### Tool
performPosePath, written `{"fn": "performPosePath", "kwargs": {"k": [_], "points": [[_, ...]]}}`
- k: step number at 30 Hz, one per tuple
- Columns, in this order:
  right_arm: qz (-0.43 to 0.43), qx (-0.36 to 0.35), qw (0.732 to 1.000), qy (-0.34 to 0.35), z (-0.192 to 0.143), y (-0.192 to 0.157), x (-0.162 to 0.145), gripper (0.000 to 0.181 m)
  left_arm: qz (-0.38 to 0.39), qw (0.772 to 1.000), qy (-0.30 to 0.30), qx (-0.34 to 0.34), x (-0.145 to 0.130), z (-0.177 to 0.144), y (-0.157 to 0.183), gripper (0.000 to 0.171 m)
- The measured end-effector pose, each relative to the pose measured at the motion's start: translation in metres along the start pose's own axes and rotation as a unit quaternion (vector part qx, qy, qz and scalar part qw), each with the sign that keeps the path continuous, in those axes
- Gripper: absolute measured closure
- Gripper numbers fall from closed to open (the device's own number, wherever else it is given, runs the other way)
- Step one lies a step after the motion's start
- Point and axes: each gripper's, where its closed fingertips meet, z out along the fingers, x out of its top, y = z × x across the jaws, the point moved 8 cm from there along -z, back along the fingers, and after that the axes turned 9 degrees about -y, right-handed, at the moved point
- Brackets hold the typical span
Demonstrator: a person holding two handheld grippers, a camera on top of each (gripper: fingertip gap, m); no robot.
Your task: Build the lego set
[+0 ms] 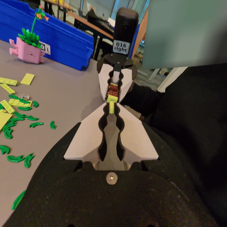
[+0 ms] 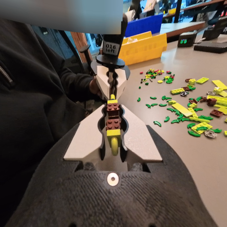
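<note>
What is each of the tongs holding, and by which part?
Right tongs clamp the brown-and-lime assembly by its brown sides. Left tongs pinch its lime ring.

From the left wrist view we look forward along our left gripper (image 1: 111, 105), close above the grey table (image 1: 59, 93), facing the right gripper (image 1: 112, 98) head-on. From the right wrist view we look the opposite way, along that gripper (image 2: 113, 104) at the left one (image 2: 112, 97). Both views share the brown-and-lime lego assembly (image 2: 113, 120) between the tips, the table edge and a person's dark clothing (image 2: 36, 86).
</note>
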Motion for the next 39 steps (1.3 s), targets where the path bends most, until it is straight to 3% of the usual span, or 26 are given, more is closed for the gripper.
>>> {"fn": "performPosePath", "kwargs": {"k": [10,22,28,34,39], "points": [[0.032,0.032,0.994,0.099,-0.003,-0.002,0.012,0.164,-0.009,0.996,0.084,-0.004,0.012,-0.007,0.011,0.166],[0.039,0.035,0.992,0.111,-0.002,-0.003,0.012,0.165,-0.005,0.999,0.052,0.006,0.009,-0.003,0.013,0.166],[0.024,0.015,0.997,0.067,-0.002,-0.004,0.012,0.164,-0.01,0.998,0.061,0.0,0.011,-0.004,0.012,0.166],[0.007,-0.023,1.0,-0.004,0.004,-0.001,0.0,0.163,0.013,0.999,-0.016,0.029,0.005,-0.002,0.006,0.165],[-0.006,-0.13,0.983,-0.131,0.005,0.015,-0.021,0.163,-0.018,0.999,-0.014,0.031,0.001,-0.012,-0.009,0.165]]}}
